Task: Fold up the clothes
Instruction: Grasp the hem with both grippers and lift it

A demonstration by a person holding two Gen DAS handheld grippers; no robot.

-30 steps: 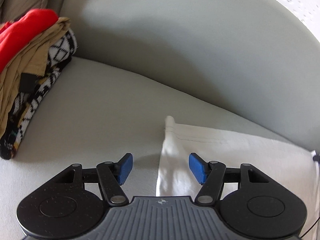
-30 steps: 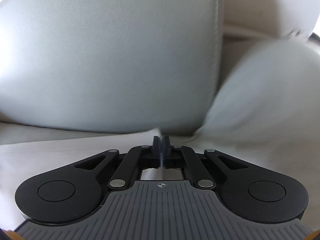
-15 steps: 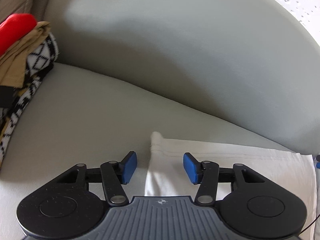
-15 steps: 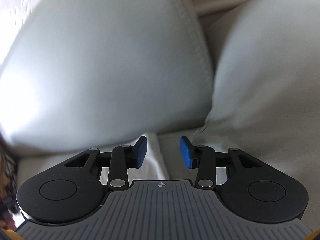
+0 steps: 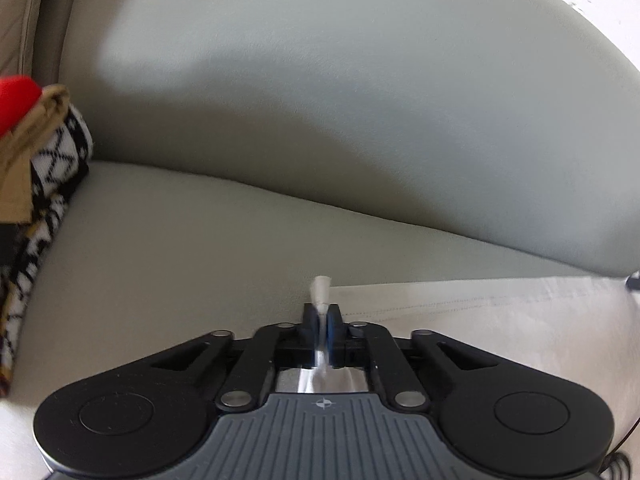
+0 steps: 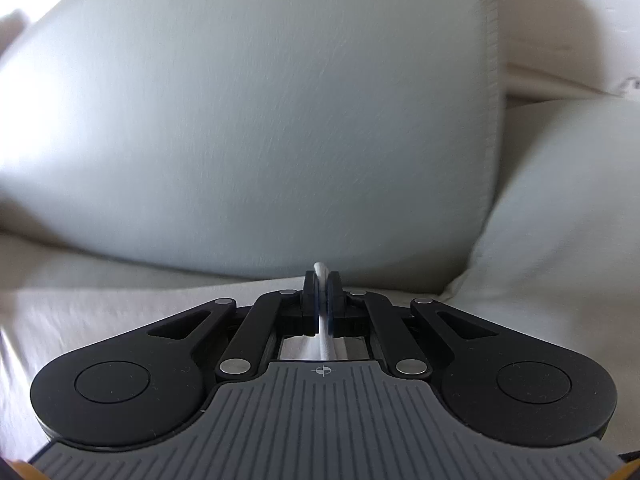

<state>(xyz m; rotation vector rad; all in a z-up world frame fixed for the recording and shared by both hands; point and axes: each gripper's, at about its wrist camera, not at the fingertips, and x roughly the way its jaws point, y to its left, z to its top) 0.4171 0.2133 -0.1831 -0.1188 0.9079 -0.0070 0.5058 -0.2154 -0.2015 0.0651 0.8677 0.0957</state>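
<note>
A pale sofa seat (image 5: 168,248) carries a white garment (image 5: 500,320) and stacked folded clothes (image 5: 36,184).

No words, brand names or numbers can be read in either view; the only sign is a small crosshair mark, a circle cut by a cross, printed in pale lines on the grey ribbed body of the left tool (image 5: 322,318), at the middle of its front edge; the same crosshair mark stands at the same place on the grey ribbed body of the right tool (image 6: 322,284); no label shows on any fabric.
</note>
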